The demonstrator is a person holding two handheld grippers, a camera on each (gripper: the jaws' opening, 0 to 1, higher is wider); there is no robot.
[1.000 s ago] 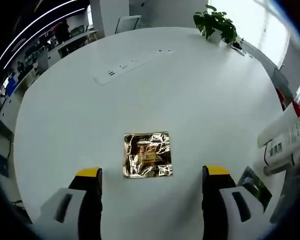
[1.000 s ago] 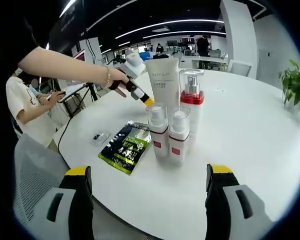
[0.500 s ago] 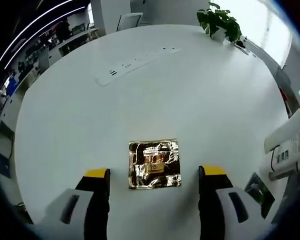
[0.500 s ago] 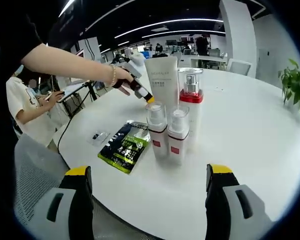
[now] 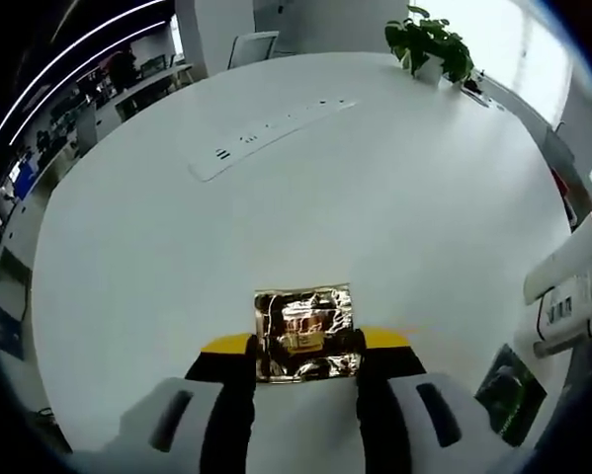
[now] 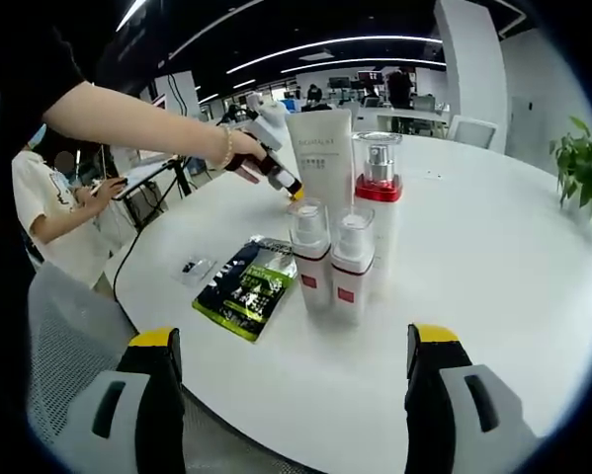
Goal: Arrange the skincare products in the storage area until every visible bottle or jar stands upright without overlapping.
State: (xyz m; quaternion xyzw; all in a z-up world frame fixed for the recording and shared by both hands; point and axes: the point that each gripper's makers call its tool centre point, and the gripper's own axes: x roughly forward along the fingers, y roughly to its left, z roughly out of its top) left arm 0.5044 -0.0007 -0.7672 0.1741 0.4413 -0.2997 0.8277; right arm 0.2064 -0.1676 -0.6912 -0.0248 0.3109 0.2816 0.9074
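Bottles stand grouped ahead of the right gripper [image 6: 294, 395], between and beyond its jaws, which are spread wide with nothing between them. Nearest are two small pump bottles [image 6: 327, 262] with red bands, upright and side by side, touching or nearly so. Just behind them rises a taller pump bottle [image 6: 378, 193] with a red collar and clear cap, and to its left a white tube [image 6: 321, 163] standing on end. A green sachet [image 6: 246, 286] lies flat on the white counter [image 6: 493, 267] to the left of the small bottles, toward the left jaw's side.

Beyond the tube, the left gripper [image 6: 276, 178] shows in a person's hand [image 6: 238, 153], its yellow tip pointed down at the counter.

In the left gripper view, the left gripper [image 5: 305, 357] has its jaws drawn in against both sides of a gold foil packet [image 5: 305, 334] lying flat on the counter; the yellow tips touch its lower edges. Far ahead of these jaws a white power strip [image 5: 271, 138] lies on the counter, and a potted plant [image 5: 429, 44] sits at the far edge. To the right of the jaws, the tube and the sachet show at the margin.
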